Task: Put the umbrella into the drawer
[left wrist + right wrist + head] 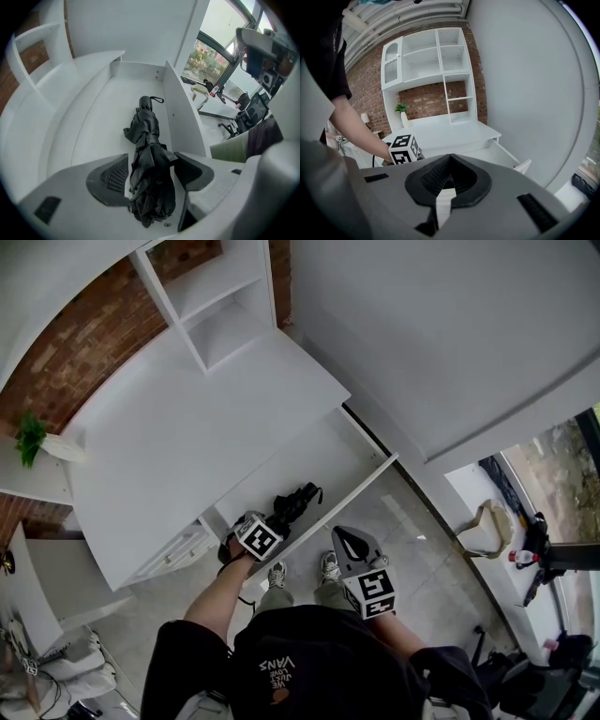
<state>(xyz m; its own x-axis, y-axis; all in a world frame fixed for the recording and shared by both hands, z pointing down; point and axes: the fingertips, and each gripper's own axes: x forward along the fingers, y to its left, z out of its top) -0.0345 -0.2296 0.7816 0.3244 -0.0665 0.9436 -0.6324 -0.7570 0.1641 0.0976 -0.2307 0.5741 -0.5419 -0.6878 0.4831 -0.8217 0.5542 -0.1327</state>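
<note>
Black folded umbrella (149, 154): lies on the floor of the open drawer (298, 457), lengthwise along its front panel, toward the left end. Contents of drawer: umbrella only, so far as visible (the back stretch under the desk top (169, 427) is out of sight). Left gripper (269, 521): reaches into the drawer, jaws pressed on the bunched canopy end, pads touching cloth on both sides. Right gripper (450, 158): held outside the drawer front, jaws together, nothing between them. Progress, judged: placement practically done; remaining are letting go, lifting the left gripper clear and, probably, pushing the drawer in.
</note>
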